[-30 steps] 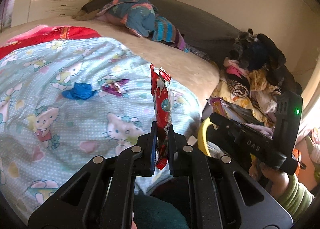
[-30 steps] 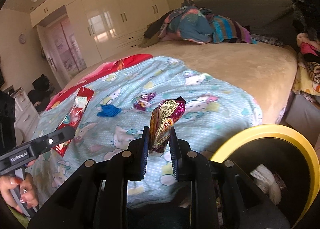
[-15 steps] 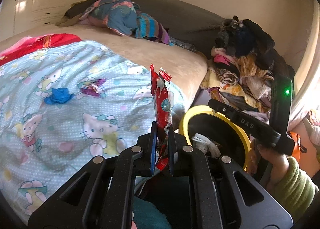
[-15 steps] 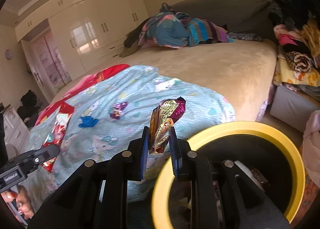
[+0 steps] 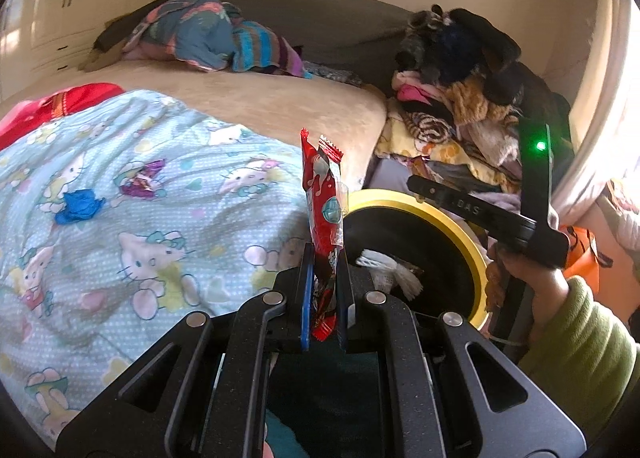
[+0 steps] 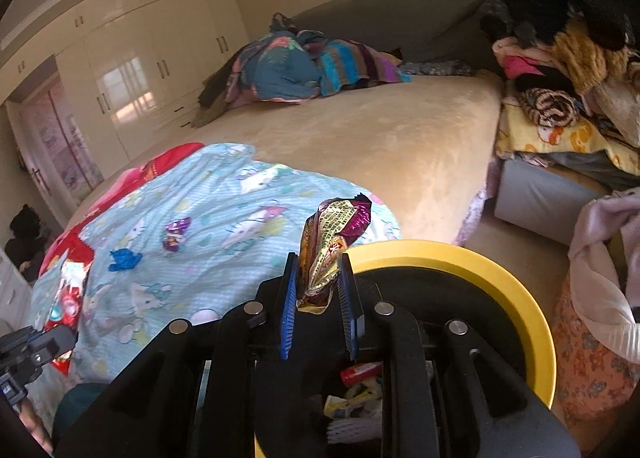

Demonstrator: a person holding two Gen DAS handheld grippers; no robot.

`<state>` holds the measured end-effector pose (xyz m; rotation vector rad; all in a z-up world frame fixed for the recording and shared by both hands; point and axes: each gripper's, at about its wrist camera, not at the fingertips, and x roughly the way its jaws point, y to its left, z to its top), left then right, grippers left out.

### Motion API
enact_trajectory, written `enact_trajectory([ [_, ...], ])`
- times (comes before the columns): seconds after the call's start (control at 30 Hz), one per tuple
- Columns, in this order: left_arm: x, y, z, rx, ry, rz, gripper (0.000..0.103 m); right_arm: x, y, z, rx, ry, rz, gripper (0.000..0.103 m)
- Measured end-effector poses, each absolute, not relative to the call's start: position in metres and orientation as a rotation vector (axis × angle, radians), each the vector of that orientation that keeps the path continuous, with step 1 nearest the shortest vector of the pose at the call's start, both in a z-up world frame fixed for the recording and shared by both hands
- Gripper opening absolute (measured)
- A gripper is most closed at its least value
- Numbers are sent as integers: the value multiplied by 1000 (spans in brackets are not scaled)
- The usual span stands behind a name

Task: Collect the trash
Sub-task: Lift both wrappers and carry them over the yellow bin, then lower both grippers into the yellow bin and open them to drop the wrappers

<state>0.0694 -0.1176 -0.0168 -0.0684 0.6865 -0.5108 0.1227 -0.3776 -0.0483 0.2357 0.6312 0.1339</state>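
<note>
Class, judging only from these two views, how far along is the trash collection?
Done: several bits of trash already lie in the yellow-rimmed bin. In hand: left tool grips a red wrapper; right tool a foil wrapper. Left: blue scrap and purple wrapper on the bed.

A red glossy snack wrapper (image 5: 323, 214) carries white splashes and a teal disc. The crinkled foil wrapper (image 6: 334, 242) is gold and magenta. The round black bin (image 6: 516, 286) has a yellow rim. The pale-blue cartoon-cat blanket (image 5: 168, 218) covers a beige bed (image 6: 384, 138).

Both wrist views face the bed (image 5: 280, 110) (close above), sharing the yellow-rimmed bin (image 6: 500, 278).
</note>
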Motion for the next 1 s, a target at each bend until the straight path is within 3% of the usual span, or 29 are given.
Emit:
enact_trajectory([
  [1.0,79,-212,-61,146,798,-670,6,127,-422,-107,224,804,95,19],
])
